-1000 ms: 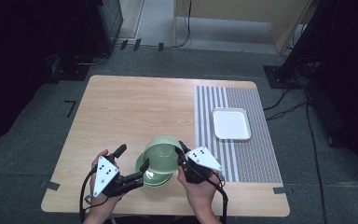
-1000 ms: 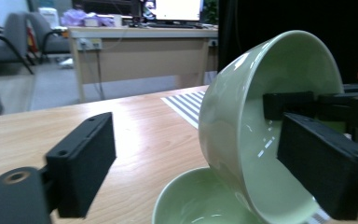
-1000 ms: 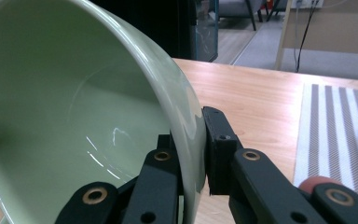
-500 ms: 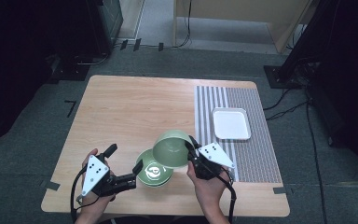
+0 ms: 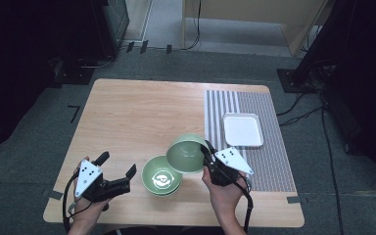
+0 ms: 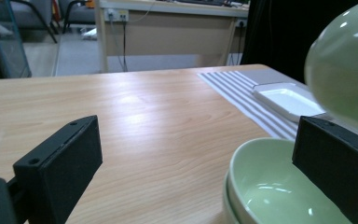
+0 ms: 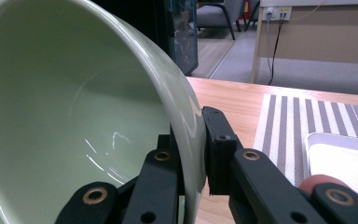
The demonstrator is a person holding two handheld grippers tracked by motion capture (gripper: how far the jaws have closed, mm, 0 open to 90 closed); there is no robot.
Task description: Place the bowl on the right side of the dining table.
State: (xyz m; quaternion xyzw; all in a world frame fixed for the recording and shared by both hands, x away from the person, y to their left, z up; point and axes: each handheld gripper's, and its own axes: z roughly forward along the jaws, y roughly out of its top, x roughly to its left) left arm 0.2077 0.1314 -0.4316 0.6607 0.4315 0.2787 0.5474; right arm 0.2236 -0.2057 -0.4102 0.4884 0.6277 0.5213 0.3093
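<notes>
My right gripper is shut on the rim of a pale green bowl, held tilted above the table; the right gripper view has this bowl large, its wall pinched in the right gripper. Just left of it on the table sits another green bowl with a white mark inside, seemingly nested in one more. My left gripper lies left of that bowl, apart from it; its jaws have just been opening and stand open with nothing between them. The left gripper view has the resting bowl low right and the lifted bowl above.
A white rectangular tray lies on a grey striped mat at the right of the wooden table. The table's front edge runs close under both hands. Dark equipment and cables stand on the floor around the table.
The right gripper has lifted the upper bowl off the one beneath and carried it up and right, tilted. The left gripper has opened and drawn away to the left.
</notes>
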